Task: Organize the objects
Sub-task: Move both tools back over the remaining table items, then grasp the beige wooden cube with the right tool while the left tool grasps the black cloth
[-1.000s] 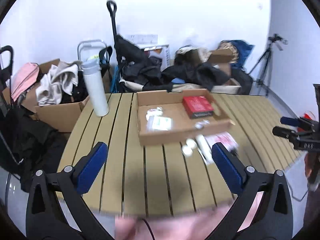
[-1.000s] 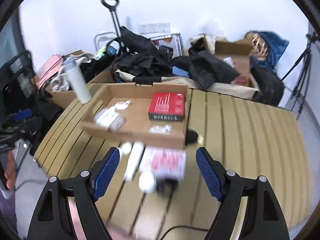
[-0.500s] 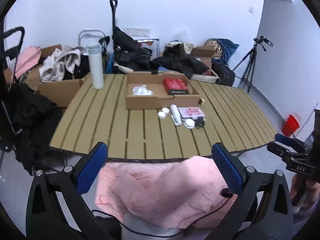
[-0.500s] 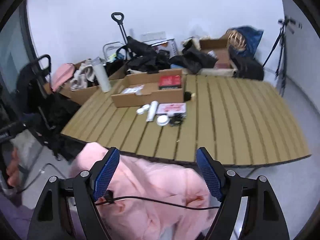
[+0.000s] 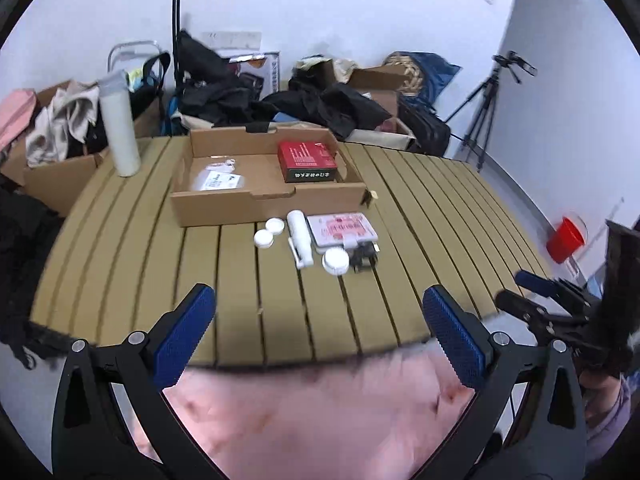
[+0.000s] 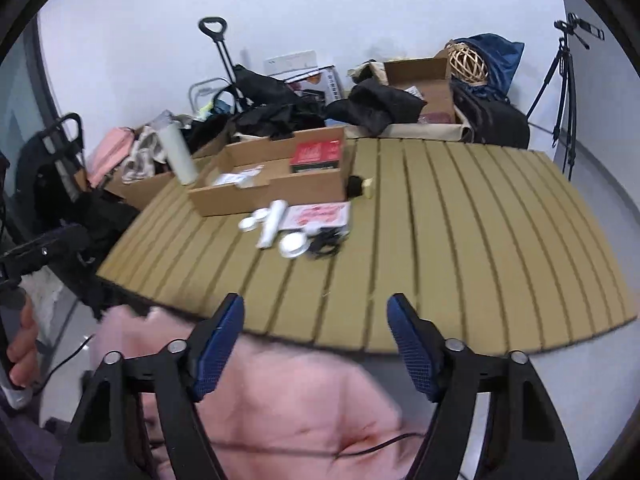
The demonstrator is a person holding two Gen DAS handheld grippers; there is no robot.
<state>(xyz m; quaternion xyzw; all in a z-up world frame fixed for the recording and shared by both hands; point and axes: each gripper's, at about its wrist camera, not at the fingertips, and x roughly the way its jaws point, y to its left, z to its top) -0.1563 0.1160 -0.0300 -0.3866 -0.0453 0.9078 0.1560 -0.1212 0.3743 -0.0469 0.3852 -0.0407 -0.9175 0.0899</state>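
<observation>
— Which step are they on, would you say?

— The approach, I think. Both grippers hang over the near edge of the slatted table, above the person's pink-clad lap, and nothing is picked up yet. The left gripper stands released, jaws wide, nothing between the blue pads. The right gripper is also unclenched and empty, though its jaws have just been closing a little, on nothing at all.

— And the things to be tidied?

— Clustered mid-table, just in front of the open cardboard box. There is a white tube, two small round white lids beside it, a third, larger white lid, a flat pink-printed packet and a small dark tangle I cannot make out. A red box and some clear bags already lie inside the carton.

— How does the tube lie?

— Flat on the slats, its long axis running roughly along them, from the box towards the person. The narrower end points at the near edge, leaning a touch to the right. It is just beside the packet, perhaps touching; the blur leaves that unsure.

— So what does the next move ask for?

— A reach forward and down, well past the table edge, since both grippers are far from the cluster. For the tube, my judgement is that the jaws should straddle it across its width, so the pads close on its sides and not its ends. The crowding by the packet and lids leaves little room for a finger.
</observation>
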